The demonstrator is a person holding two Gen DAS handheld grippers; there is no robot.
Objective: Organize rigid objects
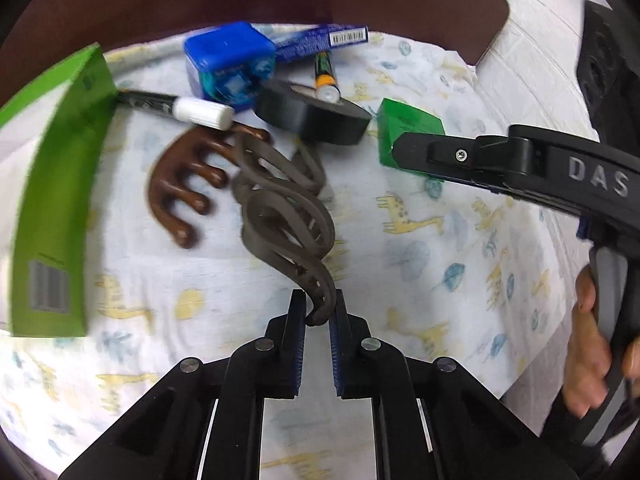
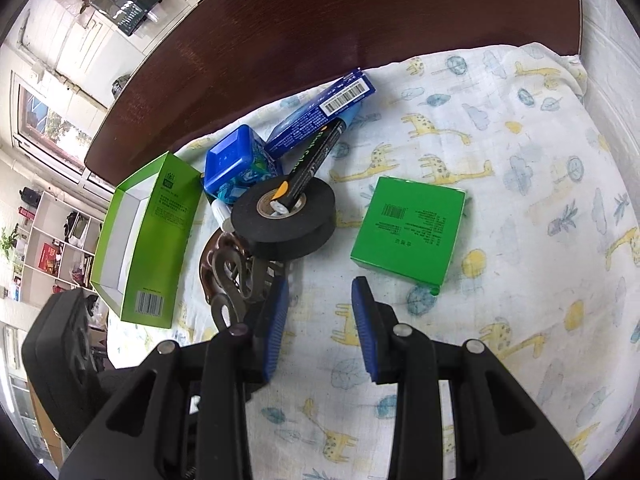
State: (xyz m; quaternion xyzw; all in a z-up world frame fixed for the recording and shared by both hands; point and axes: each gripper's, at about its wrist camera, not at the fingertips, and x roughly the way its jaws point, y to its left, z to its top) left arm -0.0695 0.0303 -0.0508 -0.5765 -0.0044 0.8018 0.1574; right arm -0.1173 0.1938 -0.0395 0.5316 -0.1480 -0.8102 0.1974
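Note:
My left gripper is shut on the near end of a grey looped hair clip and holds it over the giraffe-print cloth. A brown claw clip lies just left of it. My right gripper is open and empty above the cloth, between the black tape roll and the green square box. Seen in the left wrist view, its black body covers part of the green box. A black marker leans into the tape roll.
An open green carton stands at the left. A blue lidded box and a long blue carton lie at the back. A white-capped marker lies by the carton. A dark wooden headboard bounds the far side.

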